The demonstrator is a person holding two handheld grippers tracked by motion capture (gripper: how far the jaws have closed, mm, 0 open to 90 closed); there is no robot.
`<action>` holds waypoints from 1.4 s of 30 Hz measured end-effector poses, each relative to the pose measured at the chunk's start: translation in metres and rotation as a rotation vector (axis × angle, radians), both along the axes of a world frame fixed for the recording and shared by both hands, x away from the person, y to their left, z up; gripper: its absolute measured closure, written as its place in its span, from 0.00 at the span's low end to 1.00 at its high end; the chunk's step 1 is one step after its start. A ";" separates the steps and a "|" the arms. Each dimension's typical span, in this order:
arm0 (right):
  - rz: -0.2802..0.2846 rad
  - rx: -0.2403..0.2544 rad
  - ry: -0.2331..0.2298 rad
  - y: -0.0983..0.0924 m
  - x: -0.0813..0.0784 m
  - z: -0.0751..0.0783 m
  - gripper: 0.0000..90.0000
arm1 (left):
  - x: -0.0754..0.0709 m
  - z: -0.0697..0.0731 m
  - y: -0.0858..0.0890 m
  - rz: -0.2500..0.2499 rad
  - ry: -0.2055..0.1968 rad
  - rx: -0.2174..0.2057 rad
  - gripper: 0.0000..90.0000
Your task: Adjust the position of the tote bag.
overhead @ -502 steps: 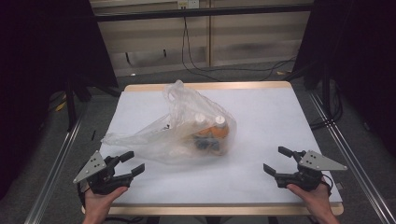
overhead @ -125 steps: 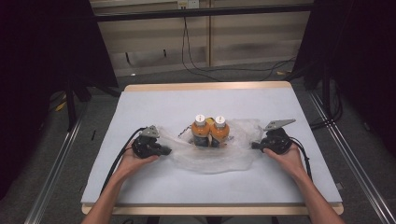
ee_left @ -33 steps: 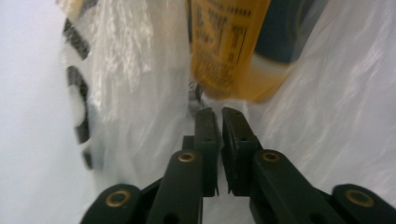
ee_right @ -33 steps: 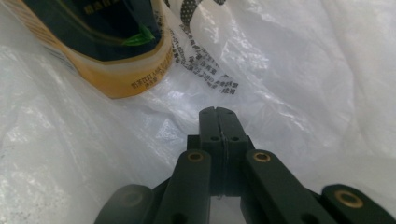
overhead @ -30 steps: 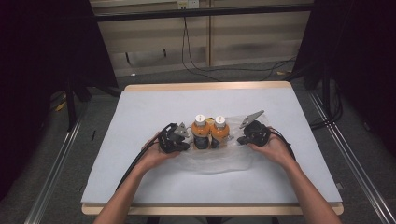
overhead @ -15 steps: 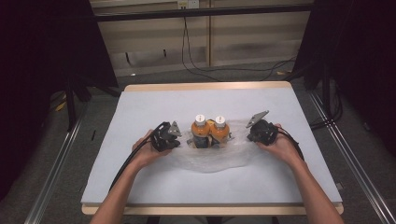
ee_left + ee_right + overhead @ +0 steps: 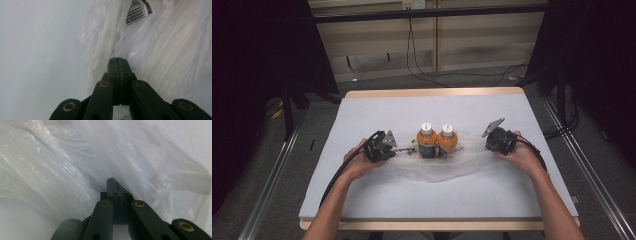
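Counter (image 7: 362,200) first: a pale, white-topped rectangle with a light wooden edge, seen from the high view, with dark floor, metal rails and black cables around it. Spread flat across its middle lies the thin, clear, crinkled plastic bag (image 7: 437,167), pulled out wide to left and right. Two small orange bottles with white caps (image 7: 437,141) stand upright and touching each other on the bag's middle, between the two hands.

Left claw (image 7: 384,146), black, sits in the person's left hand at the bag's left end, just beside the bottles; in the left gripper view its jaws are pressed together with a fold of the plastic pinched between them, and a barcode label (image 7: 136,11) shows through the film above.

Right claw (image 7: 497,141), black with a grey plate on top, is at the bag's right end; in the right gripper view its jaws are likewise clamped together on the plastic film.
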State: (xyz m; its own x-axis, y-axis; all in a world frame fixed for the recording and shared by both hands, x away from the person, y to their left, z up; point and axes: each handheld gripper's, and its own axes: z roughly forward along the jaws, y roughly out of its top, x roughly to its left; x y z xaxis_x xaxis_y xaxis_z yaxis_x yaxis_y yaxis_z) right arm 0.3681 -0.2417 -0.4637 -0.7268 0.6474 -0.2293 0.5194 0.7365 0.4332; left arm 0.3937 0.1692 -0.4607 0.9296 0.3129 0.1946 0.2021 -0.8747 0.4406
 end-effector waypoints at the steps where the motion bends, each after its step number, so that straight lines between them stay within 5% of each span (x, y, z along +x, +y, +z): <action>1: 0.001 0.010 0.008 -0.002 0.000 0.000 1.00 | -0.001 0.000 0.002 0.006 0.000 -0.001 1.00; 12: 0.015 0.002 0.009 -0.005 -0.005 0.001 1.00 | -0.002 0.001 0.019 0.036 0.007 0.020 1.00; 15: 0.027 0.008 0.011 -0.007 -0.004 0.001 1.00 | -0.002 0.000 0.027 0.056 0.016 -0.013 1.00; 20: 0.022 0.015 0.027 -0.009 -0.007 0.001 1.00 | -0.003 0.000 0.028 0.058 0.010 -0.011 1.00; 28: 0.011 0.022 0.013 -0.014 -0.011 0.001 1.00 | -0.007 0.001 0.022 0.046 -0.025 0.056 1.00; 31: 0.003 0.037 0.012 -0.016 -0.013 0.000 1.00 | -0.006 0.001 0.026 0.049 -0.011 0.038 1.00; 35: -0.004 0.046 0.013 -0.017 -0.015 0.000 1.00 | -0.002 -0.001 0.039 0.091 0.054 -0.068 1.00; 42: 0.012 0.038 0.008 -0.016 -0.016 0.000 1.00 | 0.001 -0.001 0.048 0.094 0.084 -0.102 1.00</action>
State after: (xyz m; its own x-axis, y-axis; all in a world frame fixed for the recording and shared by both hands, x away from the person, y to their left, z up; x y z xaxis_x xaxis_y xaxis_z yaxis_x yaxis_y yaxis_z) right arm 0.3522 -0.2578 -0.4634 -0.7364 0.6467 -0.1988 0.5139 0.7258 0.4572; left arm 0.3944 0.2174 -0.4613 0.9069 0.4136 0.0807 0.3208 -0.8018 0.5042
